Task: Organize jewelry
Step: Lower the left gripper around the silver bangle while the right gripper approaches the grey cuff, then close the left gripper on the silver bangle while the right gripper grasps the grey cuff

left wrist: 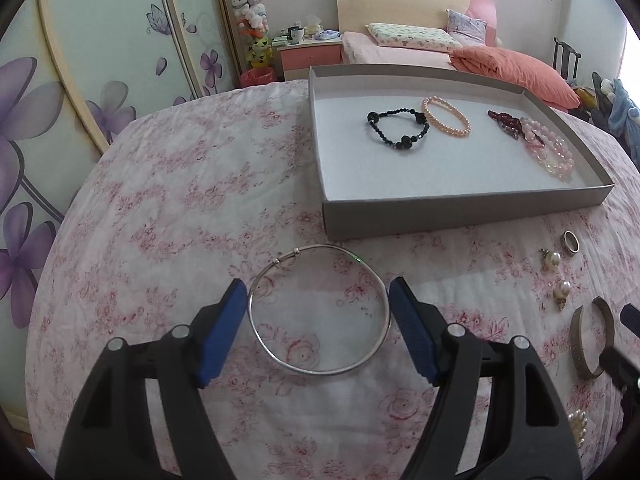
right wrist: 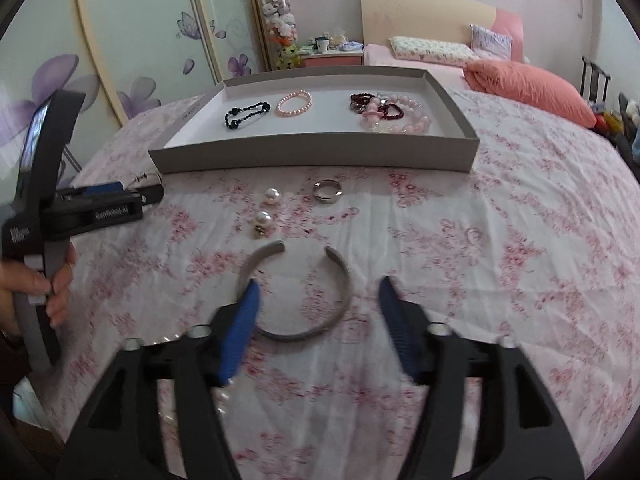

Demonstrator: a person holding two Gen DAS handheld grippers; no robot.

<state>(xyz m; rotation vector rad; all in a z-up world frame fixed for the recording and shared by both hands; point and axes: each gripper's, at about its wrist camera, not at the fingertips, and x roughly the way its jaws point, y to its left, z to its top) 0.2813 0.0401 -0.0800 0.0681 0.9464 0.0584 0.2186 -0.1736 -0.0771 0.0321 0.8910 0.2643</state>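
Note:
A thin silver bangle [left wrist: 256, 340] lies flat on the floral cloth between the open fingers of my left gripper [left wrist: 318, 304]; contact cannot be told. A grey open cuff bracelet [right wrist: 344, 280] lies between the open fingers of my right gripper [right wrist: 318, 300], with the left pad over its left arm. The grey tray [left wrist: 460, 210] [right wrist: 312, 162] holds a black bead bracelet [left wrist: 398, 128], a peach pearl bracelet [left wrist: 446, 116], dark red beads [left wrist: 504, 120] and pink bead bracelets [left wrist: 548, 148].
Two pearl earrings [right wrist: 267, 212], a silver ring [right wrist: 327, 192] and a pearl piece [right wrist: 222, 394] under my right gripper lie on the cloth. The left gripper [right wrist: 120, 196] shows from the side at the left of the right wrist view. A bed and wardrobe stand behind.

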